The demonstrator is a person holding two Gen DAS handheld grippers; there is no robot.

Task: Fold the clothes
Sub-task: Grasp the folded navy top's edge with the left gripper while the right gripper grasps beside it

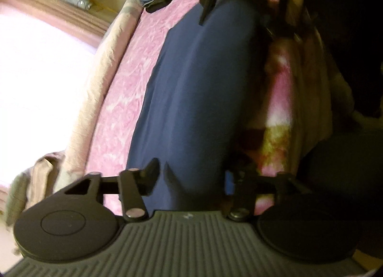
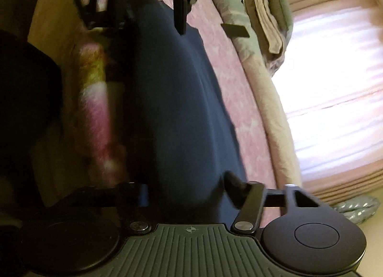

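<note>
Black left gripper (image 1: 191,176): ribbed grey housing, round pads (silver screws).

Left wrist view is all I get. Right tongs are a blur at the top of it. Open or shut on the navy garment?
Observer: Open. The right wrist view shows the right tongs spread wide, with the navy garment running between them.
Operator: Anything on the window-side edge of the bed?
Observer: Yes, a small dark flat rectangle lies on the beige bed border. I can't tell what it is.
</note>
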